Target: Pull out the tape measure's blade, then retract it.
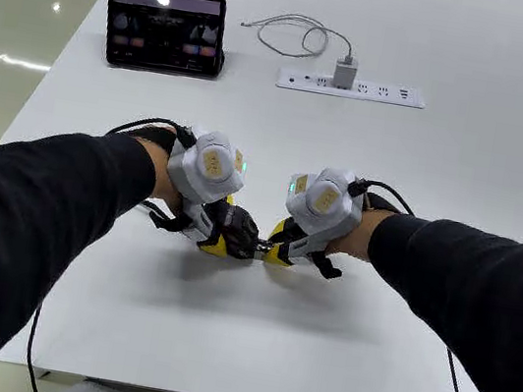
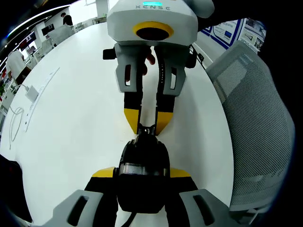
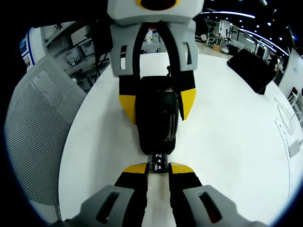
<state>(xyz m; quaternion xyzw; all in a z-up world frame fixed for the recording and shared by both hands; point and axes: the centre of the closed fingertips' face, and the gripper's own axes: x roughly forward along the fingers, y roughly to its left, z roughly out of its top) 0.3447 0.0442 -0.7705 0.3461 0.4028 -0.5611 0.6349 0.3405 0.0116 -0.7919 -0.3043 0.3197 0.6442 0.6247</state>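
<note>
**Legible markings.** The lettering "XENSE" stands on the white moulded housing [image 2: 151, 19] of the right gripper [image 2: 147, 124]. The numeral "2", among graduation marks, stands on the short exposed blade [image 3: 157, 163] of the black tape measure [image 3: 157, 113]. Other print is too small to read.

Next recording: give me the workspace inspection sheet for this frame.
Surface: white table.
Job's things: black tape measure; blade barely out.
Clutter: tablet, power strip with charger, on the far side.
Grippers: left gripper shut on the tape measure, right gripper pinching the blade, facing each other.
Cables: white cable looped by the charger; black leads from the grippers.
Surroundings: mesh chair beside the table.
</note>
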